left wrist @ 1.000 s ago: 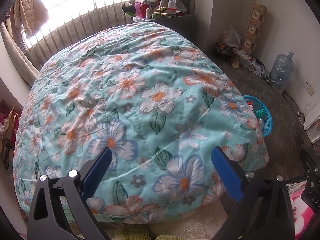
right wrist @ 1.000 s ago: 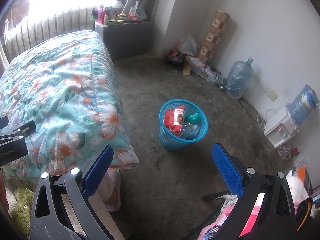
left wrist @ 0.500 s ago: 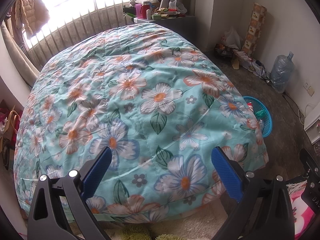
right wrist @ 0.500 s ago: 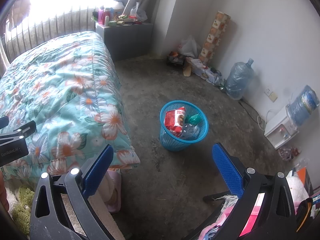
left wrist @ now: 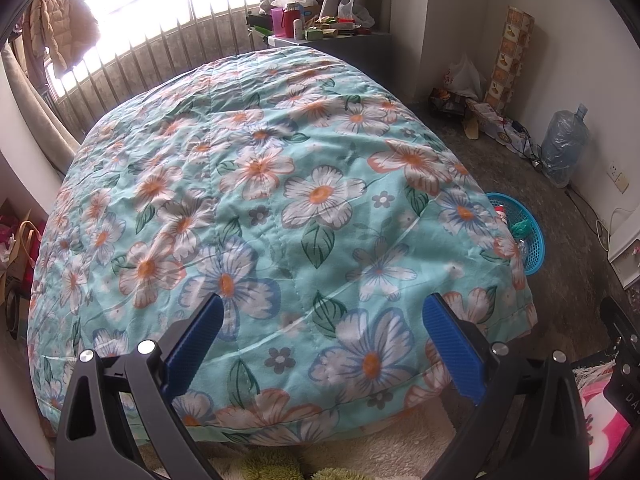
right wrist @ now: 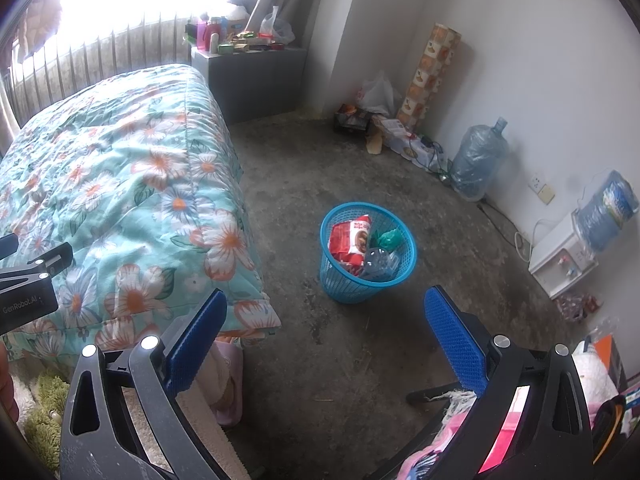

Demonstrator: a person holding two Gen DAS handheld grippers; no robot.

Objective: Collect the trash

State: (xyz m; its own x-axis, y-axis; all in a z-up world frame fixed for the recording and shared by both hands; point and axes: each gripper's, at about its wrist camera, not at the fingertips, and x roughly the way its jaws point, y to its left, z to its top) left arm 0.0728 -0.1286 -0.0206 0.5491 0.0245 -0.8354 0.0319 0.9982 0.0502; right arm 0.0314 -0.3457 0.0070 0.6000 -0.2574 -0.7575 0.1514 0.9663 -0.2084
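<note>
- Two pairs of tongs are hanging in a bedroom, both with their blue pads spread wide and nothing between them.
- Left tongs (left wrist: 322,350) are pointing over a bed covered by a teal quilt (left wrist: 280,208) printed with white and orange flowers; no trash is showing on the quilt.
- Right tongs (right wrist: 324,346) are pointing at the bare concrete floor (right wrist: 360,360) beside the bed, with a blue mesh basket (right wrist: 366,280) standing on the floor ahead of them, well apart from the pads.
- Trash is sitting inside the basket: a red snack wrapper (right wrist: 350,240), a green crumpled piece (right wrist: 388,238) and a clear plastic bottle (right wrist: 378,262).
- From the left view the basket (left wrist: 532,240) is peeking out past the quilt's right edge.
- Along the far wall a big water jug (right wrist: 478,164) is standing next to a tall patterned roll (right wrist: 432,72) and a white plastic bag (right wrist: 376,94).
- A grey bench (right wrist: 248,76) under the window is carrying bottles and small boxes.
- A white water dispenser (right wrist: 564,260) is sitting on the floor at the right.
</note>
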